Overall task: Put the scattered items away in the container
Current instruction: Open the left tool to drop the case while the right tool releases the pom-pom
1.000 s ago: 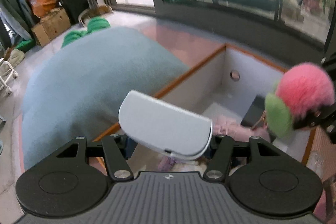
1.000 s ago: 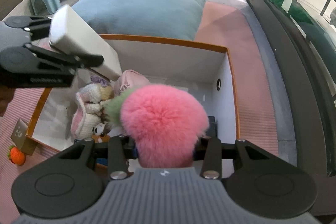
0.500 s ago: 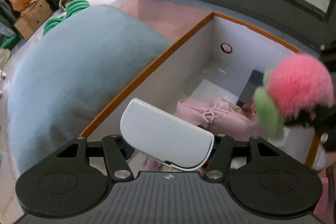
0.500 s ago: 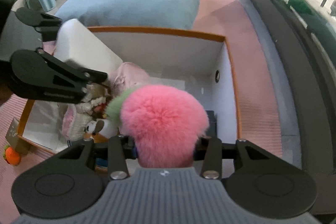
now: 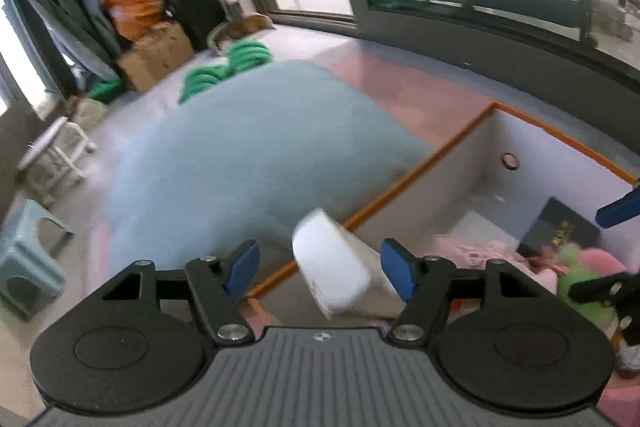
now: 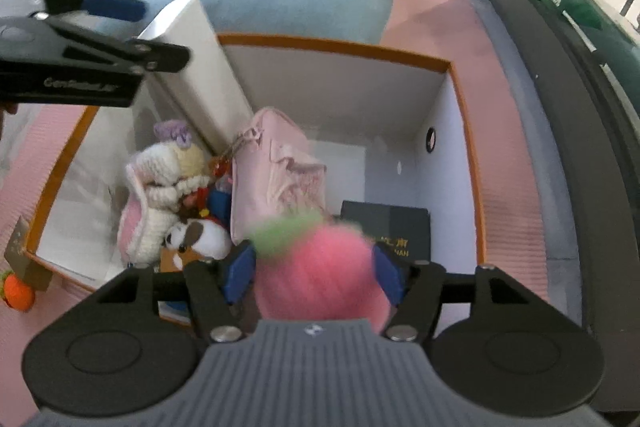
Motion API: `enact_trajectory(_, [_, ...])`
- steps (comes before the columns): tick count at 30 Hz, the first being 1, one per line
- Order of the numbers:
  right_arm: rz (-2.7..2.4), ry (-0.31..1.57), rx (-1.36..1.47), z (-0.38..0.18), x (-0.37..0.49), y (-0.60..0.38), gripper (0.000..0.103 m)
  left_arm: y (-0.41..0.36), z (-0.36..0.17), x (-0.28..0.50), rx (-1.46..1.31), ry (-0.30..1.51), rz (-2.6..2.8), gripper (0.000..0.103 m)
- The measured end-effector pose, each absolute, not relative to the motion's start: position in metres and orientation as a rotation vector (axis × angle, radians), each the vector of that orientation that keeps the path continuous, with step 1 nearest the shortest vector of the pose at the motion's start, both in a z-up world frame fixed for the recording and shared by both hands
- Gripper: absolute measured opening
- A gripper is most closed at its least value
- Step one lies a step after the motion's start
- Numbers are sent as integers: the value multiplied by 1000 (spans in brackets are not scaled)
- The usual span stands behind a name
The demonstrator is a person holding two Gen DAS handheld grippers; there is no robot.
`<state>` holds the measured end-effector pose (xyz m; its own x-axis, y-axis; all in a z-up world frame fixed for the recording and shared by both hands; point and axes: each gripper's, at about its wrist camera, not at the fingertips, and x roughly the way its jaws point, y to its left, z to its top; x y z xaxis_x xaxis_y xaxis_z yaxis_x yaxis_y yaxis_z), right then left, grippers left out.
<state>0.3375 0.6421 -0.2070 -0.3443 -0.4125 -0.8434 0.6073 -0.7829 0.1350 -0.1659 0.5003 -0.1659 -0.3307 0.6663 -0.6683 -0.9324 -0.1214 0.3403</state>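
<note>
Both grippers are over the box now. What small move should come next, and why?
Probably lift both grippers clear. The left gripper is opening and the white case tips into the box; the right gripper is opening around the pink pompom.

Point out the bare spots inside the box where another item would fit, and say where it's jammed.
Bare floor shows in the box at the far right corner, between the pink bag, the black box and the wall with the round hole. The left end, beside the knitted doll, looks open too. The middle is crowded: doll, small plush toys, bag and white case.
</note>
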Motion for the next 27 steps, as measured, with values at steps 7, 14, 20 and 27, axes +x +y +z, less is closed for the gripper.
enact_trajectory(7, [-2159, 256, 1222, -194, 341, 639, 67, 495, -163, -160, -401, 881, 1702, 79])
enact_trajectory(14, [-2137, 259, 1215, -193, 348, 635, 67, 495, -176, -154, -468, 905, 1667, 79])
enact_trajectory(20, [-2129, 256, 1215, -193, 351, 639, 67, 492, -187, -159, -546, 873, 1654, 79])
enact_trajectory(27, [-2127, 255, 1222, -196, 353, 642, 67, 511, -217, -177, -746, 841, 1608, 79])
